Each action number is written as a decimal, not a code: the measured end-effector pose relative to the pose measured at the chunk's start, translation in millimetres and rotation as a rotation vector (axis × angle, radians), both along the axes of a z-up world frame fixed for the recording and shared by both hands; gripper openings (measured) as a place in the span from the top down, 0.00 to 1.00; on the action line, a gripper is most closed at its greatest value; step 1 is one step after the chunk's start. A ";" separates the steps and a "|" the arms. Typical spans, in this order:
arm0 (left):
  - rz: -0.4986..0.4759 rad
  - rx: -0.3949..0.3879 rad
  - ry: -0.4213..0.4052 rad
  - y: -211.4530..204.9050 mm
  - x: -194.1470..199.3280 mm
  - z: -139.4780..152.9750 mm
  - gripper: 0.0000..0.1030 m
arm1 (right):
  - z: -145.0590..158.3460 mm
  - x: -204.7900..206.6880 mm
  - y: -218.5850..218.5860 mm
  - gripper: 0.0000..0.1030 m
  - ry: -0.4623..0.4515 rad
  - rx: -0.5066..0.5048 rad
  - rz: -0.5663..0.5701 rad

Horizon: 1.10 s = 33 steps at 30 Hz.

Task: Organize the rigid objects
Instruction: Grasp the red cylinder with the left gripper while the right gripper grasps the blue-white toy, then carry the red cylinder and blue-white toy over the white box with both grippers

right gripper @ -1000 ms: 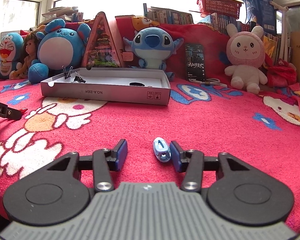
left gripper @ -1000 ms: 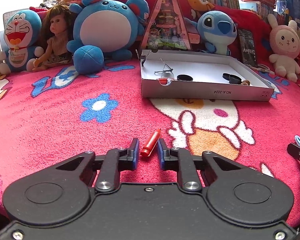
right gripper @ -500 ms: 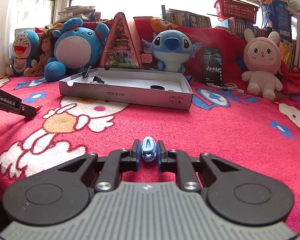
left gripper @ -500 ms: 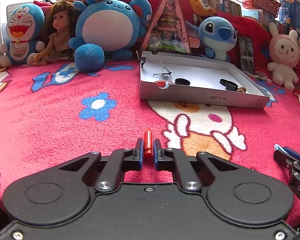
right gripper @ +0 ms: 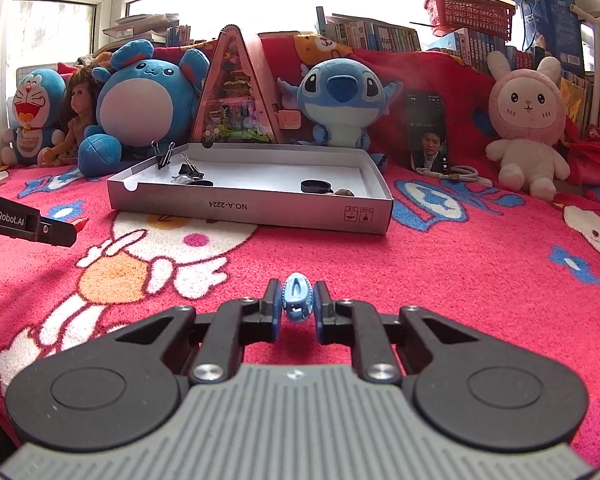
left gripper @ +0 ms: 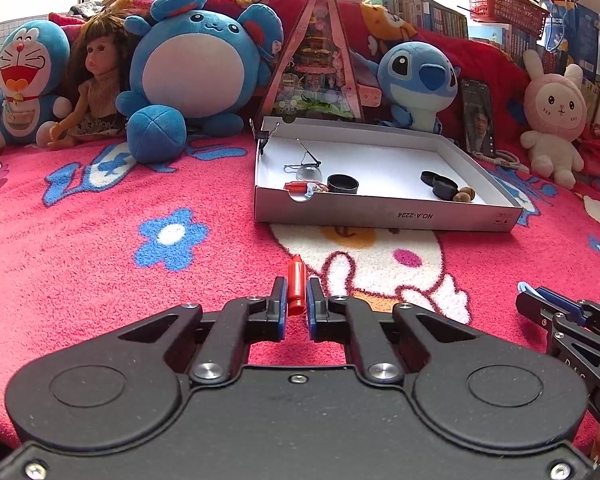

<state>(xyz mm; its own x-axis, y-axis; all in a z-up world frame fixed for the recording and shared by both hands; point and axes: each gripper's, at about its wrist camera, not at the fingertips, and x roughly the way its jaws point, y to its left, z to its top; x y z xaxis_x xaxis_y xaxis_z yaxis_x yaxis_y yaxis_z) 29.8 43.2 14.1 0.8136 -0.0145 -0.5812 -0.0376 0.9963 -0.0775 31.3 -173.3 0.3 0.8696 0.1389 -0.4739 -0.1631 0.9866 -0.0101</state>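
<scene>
- The left gripper point(left gripper: 296, 298) is clamping a small red cylinder point(left gripper: 295, 285) between its blue pads; the piece is standing nearly upright, its pointed tip poking out ahead of the fingertips.
- The right gripper point(right gripper: 297, 300) is squeezing a pale blue plastic clip point(right gripper: 297, 298), an oval, ribbed thing with a slot down its middle, sitting squarely between the pads.
- Both grasps are looking finished, so the step in hand is, by my reading, the carry to the box.
- The white cardboard box point(left gripper: 380, 213) is lying ahead of both grippers on the pink blanket point(left gripper: 80, 240), well apart from them, slightly right of the left gripper and slightly left of the right one.
- Inside it, binder clips, black rings and another red piece are already lying.
- The next move is calling for lifting each piece over the near wall, then opening above bare floor of the box.
</scene>
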 end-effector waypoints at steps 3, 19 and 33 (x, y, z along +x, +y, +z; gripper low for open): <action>-0.007 -0.003 -0.004 -3.3 7.4 3.3 0.91 | 2.1 8.8 -0.2 0.81 0.014 0.020 -0.010; -0.045 -0.045 -0.028 -17.8 65.6 23.3 0.91 | 18.8 68.8 -7.7 0.81 0.053 0.143 -0.078; -0.047 -0.072 -0.037 -20.3 125.1 36.2 0.91 | 34.3 124.1 -7.8 0.81 0.052 0.150 -0.080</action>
<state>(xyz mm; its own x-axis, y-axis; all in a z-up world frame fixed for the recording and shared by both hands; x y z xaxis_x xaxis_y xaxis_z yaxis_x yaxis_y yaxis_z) 154.8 22.9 50.3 0.8321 -0.0939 -0.5466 0.0131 0.9886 -0.1498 155.4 -181.1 34.7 0.8556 0.1425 -0.4977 -0.0804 0.9863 0.1442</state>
